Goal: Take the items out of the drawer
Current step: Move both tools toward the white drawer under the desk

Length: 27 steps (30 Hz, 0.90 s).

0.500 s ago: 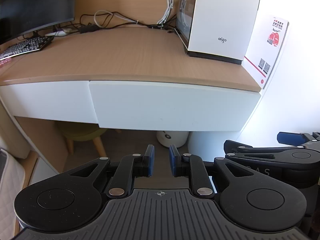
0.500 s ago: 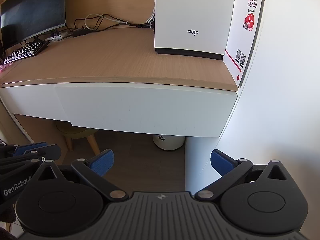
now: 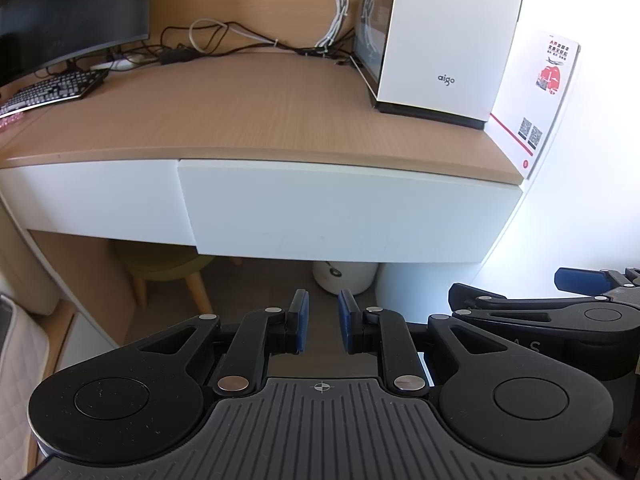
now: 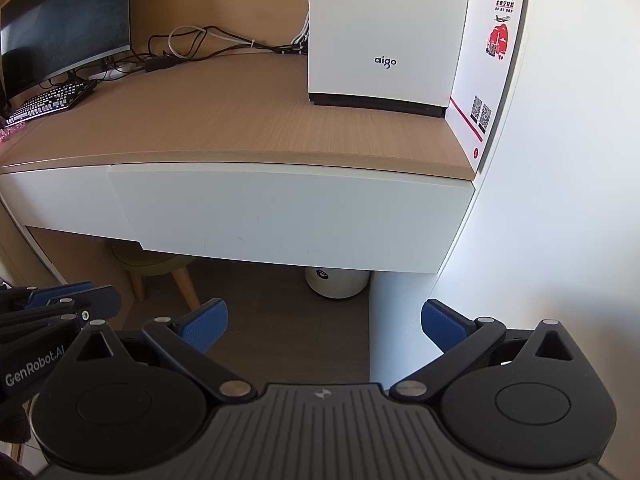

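Far left: dark curved monitor [image 3: 68, 12] above a black keyboard with pale keys [image 3: 52, 90], both on the light wood-grain desktop [image 3: 248, 120]; tangled black and white cables [image 3: 224, 40] along the back edge. Beneath the desktop, 2 white flat drawer fronts: a narrower left drawer [image 3: 92, 200] and the wide right drawer [image 3: 344, 212], both shut, contents hidden. Under the desk: olive-green stool with wooden legs [image 4: 156, 268], round white bin [image 4: 336, 282]. Right on the desktop: tall white computer case marked "aigo" [image 4: 386, 28], then a white card with red print and 2 QR codes [image 4: 490, 72] against the wall. Left gripper [image 3: 323, 326]: blue pads narrowly parted, holding nothing, below the right drawer. Right gripper [image 4: 324, 326]: spread wide, empty.
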Each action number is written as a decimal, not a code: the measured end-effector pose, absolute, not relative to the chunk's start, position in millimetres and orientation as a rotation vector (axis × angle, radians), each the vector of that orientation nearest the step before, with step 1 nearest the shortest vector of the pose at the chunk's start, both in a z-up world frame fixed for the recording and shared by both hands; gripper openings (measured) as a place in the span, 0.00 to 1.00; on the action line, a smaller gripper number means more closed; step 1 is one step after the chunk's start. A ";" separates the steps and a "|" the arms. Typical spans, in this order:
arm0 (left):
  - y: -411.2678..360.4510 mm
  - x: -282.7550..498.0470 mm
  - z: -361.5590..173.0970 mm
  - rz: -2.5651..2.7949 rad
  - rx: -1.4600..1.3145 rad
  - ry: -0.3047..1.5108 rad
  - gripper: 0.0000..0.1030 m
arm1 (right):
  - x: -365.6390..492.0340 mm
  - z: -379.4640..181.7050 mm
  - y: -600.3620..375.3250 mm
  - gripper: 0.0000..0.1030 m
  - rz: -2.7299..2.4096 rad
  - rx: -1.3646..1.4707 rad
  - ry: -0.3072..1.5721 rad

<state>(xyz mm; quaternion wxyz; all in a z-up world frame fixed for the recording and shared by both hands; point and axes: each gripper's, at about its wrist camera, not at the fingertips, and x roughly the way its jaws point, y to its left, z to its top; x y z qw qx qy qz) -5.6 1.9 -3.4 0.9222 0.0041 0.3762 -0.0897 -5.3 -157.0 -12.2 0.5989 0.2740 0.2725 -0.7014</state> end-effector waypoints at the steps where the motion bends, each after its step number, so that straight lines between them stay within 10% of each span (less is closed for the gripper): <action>1: 1.8 -5.4 -3.4 -0.183 0.007 0.773 0.19 | -6.1 -13.0 -157.0 1.00 -1.691 0.663 0.617; 27: 16.5 -1.8 -3.1 -0.203 -0.046 0.841 0.19 | -9.8 -10.8 -159.4 1.00 -1.738 0.729 0.586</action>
